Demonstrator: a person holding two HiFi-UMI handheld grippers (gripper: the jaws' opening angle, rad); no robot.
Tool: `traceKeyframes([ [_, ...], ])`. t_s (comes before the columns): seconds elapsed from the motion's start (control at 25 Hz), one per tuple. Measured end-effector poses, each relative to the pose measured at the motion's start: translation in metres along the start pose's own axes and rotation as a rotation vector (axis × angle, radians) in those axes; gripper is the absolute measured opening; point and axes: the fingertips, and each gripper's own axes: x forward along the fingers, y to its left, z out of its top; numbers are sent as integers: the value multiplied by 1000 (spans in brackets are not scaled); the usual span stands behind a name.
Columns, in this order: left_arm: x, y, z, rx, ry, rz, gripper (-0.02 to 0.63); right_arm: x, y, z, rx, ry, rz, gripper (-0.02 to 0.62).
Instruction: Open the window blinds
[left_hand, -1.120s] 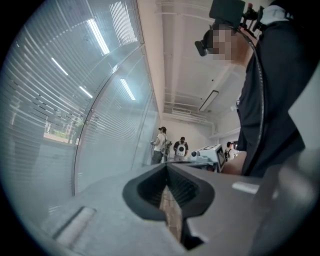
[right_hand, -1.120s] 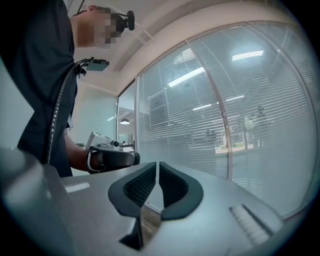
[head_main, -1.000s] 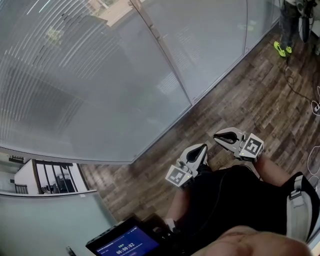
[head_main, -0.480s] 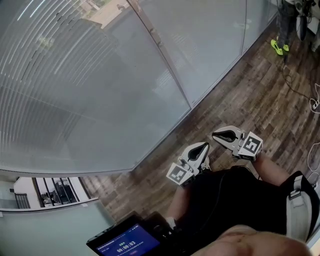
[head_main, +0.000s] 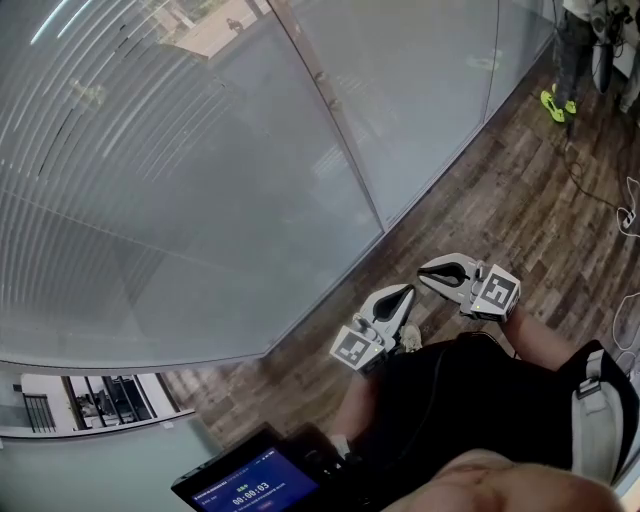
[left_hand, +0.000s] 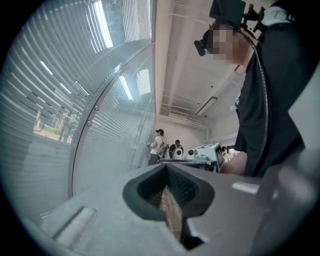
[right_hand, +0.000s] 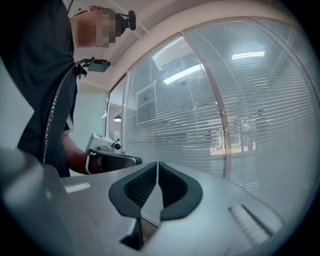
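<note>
Wood-plank floor (head_main: 520, 190) right of frame, head view; window blinds (head_main: 150, 200) fill upper left; left gripper (head_main: 405, 291) and right gripper (head_main: 424, 271) low centre, clear of them | left gripper view: 2 jaws nearly together, nothing held, blinds left | right gripper view: jaws closed, nothing held, blinds right

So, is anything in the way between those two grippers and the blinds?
Nothing visible. Only wooden floor lies between the left gripper, the right gripper and the blinds. Both grippers are shut and empty. The sheen hints the blinds sit behind glass, but I cannot tell.
</note>
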Motion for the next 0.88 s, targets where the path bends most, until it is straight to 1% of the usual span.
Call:
traceKeyframes([
  [0.44, -5, 37, 6, -12, 13, -21, 2, 31, -20, 0, 12, 11, -28, 15],
  [0.68, -11, 53, 9, -6, 13, -26, 2, 48, -27, -3, 16, 14, -33, 15],
  [0.88, -19, 70, 13, -7, 13, -22, 2, 71, -29, -2, 6, 15, -19, 15],
])
